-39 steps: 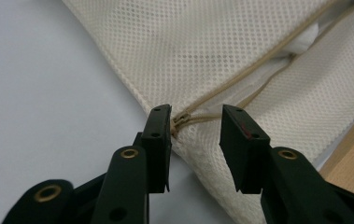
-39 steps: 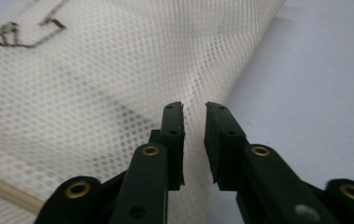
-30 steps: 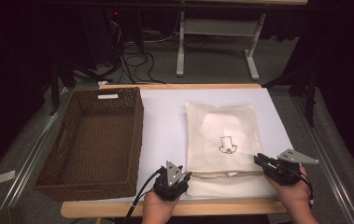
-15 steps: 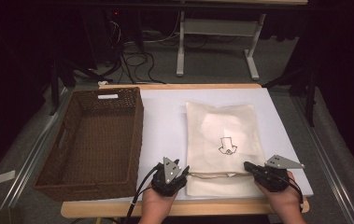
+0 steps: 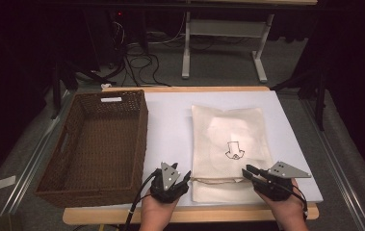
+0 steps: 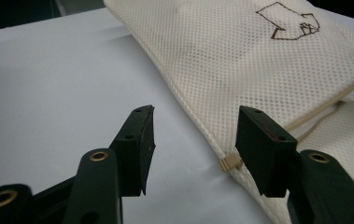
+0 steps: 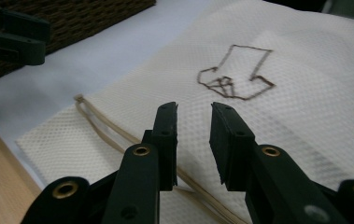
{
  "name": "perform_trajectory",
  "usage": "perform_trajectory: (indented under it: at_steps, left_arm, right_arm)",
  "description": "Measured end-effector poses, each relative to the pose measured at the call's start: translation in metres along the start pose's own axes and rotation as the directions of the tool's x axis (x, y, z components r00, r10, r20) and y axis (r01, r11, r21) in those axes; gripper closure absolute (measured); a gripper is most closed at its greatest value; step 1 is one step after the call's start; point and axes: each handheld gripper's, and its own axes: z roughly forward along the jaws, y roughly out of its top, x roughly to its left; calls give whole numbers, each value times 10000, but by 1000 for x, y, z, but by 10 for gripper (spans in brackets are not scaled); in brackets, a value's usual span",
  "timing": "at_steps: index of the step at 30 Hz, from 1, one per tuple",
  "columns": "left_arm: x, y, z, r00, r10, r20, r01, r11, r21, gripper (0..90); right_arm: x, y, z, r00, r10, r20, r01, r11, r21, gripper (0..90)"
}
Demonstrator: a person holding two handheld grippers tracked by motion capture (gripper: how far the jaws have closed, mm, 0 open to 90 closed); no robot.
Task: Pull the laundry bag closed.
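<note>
A cream mesh bag [image 5: 228, 130] with a brown outline print lies flat on the white table top [image 5: 170, 120]. My left gripper [image 5: 182, 177] sits at the bag's near left corner. Its jaws [image 6: 195, 121] have just been opening and stand apart, with the bag's seam and a small beige toggle [image 6: 227, 162] by the right one, unpressed. My right gripper [image 5: 247, 172] points left at the bag's near right edge. Its jaws [image 7: 193, 112] have just been opening too; a narrow gap shows over the mesh [image 7: 305, 93], with nothing between them. A beige cord [image 7: 100, 126] runs along the bag's folded edge.
A deep brown wicker basket [image 5: 98, 144] stands on the left of the table, close to the left hand. The wooden table edge [image 5: 194, 214] runs just in front of both hands. Cables and a desk frame [image 5: 228, 43] are on the floor beyond.
My right gripper has shifted left along the bag's near edge. The left hand has stayed in place, and its jaws stand a little wider.
</note>
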Motion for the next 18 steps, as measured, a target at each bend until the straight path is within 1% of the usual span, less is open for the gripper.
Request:
perform_trajectory:
  at_steps: [1, 2, 3, 4, 6, 7, 8, 10, 11, 12, 16, 17, 18]
  left_arm:
    - [0, 0, 0, 10000, 0, 0, 0, 10000, 0, 477]
    - [1, -2, -4, 9999, -109, 18, 109, 9999, -7, 477]
    - [2, -3, -7, 9998, -212, 4, 212, 9998, -15, 479]
    - [2, -4, -12, 9995, -306, -7, 306, 9995, -75, 475]
    - [-1, -4, -14, 9996, 41, -271, -44, 9999, -131, 466]
    - [-2, -4, -14, 9993, 147, -332, -151, 9998, -134, 459]
    - [-2, -4, -13, 9995, 117, -302, -121, 9998, -133, 455]
    - [-1, -3, -12, 9996, 49, -274, -52, 9999, -111, 448]
    - [-1, -3, -12, 9996, 49, -274, -52, 9999, -111, 447]
    - [1, -4, -11, 9995, 29, -305, -31, 10000, -83, 446]
    - [4, -4, -11, 9995, -58, -321, 55, 10000, -78, 443]
    - [5, -3, -12, 9993, -114, -347, 110, 9999, -97, 443]
    - [7, -3, -12, 9989, -244, -389, 239, 9996, -131, 443]
  right_arm:
    - [0, 0, 0, 10000, 0, 0, 0, 10000, 0, 728]
    - [4, 1, 2, 9999, -64, -77, 64, 10000, 4, 728]
    - [7, 3, 5, 9995, -267, -173, 267, 9996, 1, 728]
    - [16, 5, 10, 9980, -519, -367, 521, 9986, 59, 730]
    - [22, 7, 14, 9964, -664, -523, 668, 9977, 62, 731]
    - [26, 9, 17, 9954, -740, -602, 747, 9972, 100, 731]
    - [29, 9, 19, 9944, -819, -671, 827, 9965, 94, 731]
    - [35, 9, 24, 9932, -847, -793, 861, 9962, 141, 733]
    - [35, 9, 24, 9932, -847, -793, 861, 9962, 141, 733]
    - [40, 10, 29, 9921, -871, -899, 890, 9959, 171, 735]
    - [47, 13, 38, 9904, -845, -1097, 880, 9957, 273, 737]
    - [47, 13, 38, 9904, -845, -1097, 880, 9957, 273, 737]
    - [51, 14, 43, 9898, -829, -1157, 873, 9956, 334, 740]
